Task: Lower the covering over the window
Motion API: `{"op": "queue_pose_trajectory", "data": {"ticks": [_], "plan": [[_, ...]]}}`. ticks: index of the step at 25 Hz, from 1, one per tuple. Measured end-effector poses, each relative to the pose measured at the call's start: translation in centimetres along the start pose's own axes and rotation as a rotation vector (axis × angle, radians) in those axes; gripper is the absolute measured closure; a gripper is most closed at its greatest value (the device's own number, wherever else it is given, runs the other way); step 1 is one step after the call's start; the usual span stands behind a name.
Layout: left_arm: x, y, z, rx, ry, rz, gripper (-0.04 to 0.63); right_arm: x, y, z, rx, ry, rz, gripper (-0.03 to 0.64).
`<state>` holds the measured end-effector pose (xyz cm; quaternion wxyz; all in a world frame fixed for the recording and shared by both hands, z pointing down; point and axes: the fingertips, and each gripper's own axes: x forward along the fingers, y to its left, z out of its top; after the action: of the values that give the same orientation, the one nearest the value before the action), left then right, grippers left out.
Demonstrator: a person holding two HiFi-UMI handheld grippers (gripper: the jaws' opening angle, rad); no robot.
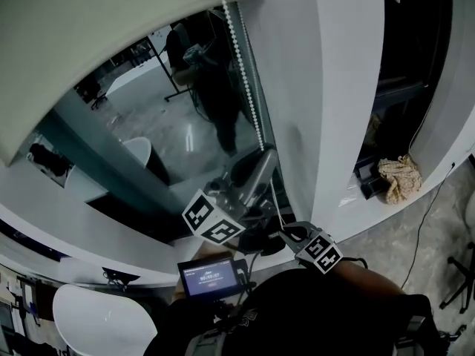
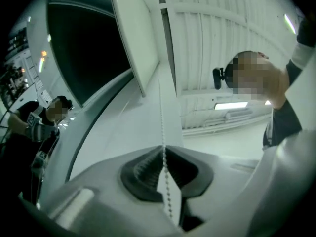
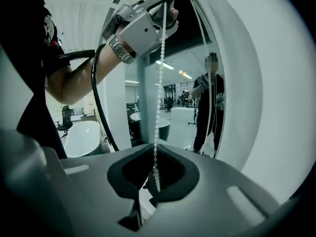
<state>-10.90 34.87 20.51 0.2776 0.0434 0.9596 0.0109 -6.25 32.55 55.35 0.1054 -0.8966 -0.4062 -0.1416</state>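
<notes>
A pale roller blind point(image 1: 96, 43) hangs partway down over the window glass point(image 1: 171, 124). Its white bead chain point(image 1: 241, 73) drops from the blind's right end along the white frame. My left gripper point(image 1: 263, 162) is shut on the chain, and my right gripper point(image 1: 286, 234) is shut on the same strand just below it. In the left gripper view the chain point(image 2: 161, 112) runs up from the closed left gripper point(image 2: 163, 149). In the right gripper view the beads point(image 3: 159, 83) stretch from the right gripper point(image 3: 155, 152) up to the left gripper point(image 3: 148, 14). A second strand point(image 3: 211, 102) hangs to the right.
The white window frame and wall point(image 1: 326, 87) stand right of the chain. A crumpled cloth point(image 1: 399, 178) and a cable lie on the floor at right. A small screen point(image 1: 210, 277) is at my chest and a white chair point(image 1: 96, 321) at lower left. Beyond the glass is a bathtub point(image 3: 89, 137).
</notes>
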Motion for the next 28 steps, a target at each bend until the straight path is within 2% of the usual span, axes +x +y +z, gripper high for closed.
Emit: {"op": "queue_pose_trajectory", "data": {"ticks": [6,8,10,11,18,20,22,25,28], "plan": [[-0.5,0.7,-0.2,-0.006,0.014,0.039,0.584,-0.8,-0.5,-0.4,0.065,-0.024,0.004,0.603],[-1.4,1.5,-1.6,-0.004,0.067,0.084,0.584,-0.9,-0.3,-0.7,0.083,-0.013,0.023,0.595],[-3.2,2.2,-4.2,-0.007,0.144,0.139,0.584,-1.4,0.1,-0.4,0.101,-0.029,0.049,0.507],[-4.3,2.5,-5.7,-0.006,0.180,0.174,0.584,-1.8,0.1,0.2,0.105,-0.053,0.055,0.502],[-14.7,3.5,-17.0,-0.035,0.406,0.431,0.584,-6.9,-0.5,8.6,0.078,-0.298,0.079,0.511],[-17.4,2.7,-20.5,-0.060,0.476,0.496,0.584,-8.6,0.1,11.2,0.047,-0.350,0.102,0.512],[-19.4,1.4,-23.1,-0.100,0.507,0.554,0.584,-10.0,0.6,13.7,0.011,-0.402,0.131,0.514],[-20.6,-1.4,-25.8,-0.133,0.517,0.604,0.583,-11.4,0.3,17.4,-0.026,-0.491,0.179,0.514],[-20.2,-4.9,-28.1,-0.149,0.541,0.596,0.583,-13.6,0.3,23.0,0.021,-0.604,0.235,0.506]]}}
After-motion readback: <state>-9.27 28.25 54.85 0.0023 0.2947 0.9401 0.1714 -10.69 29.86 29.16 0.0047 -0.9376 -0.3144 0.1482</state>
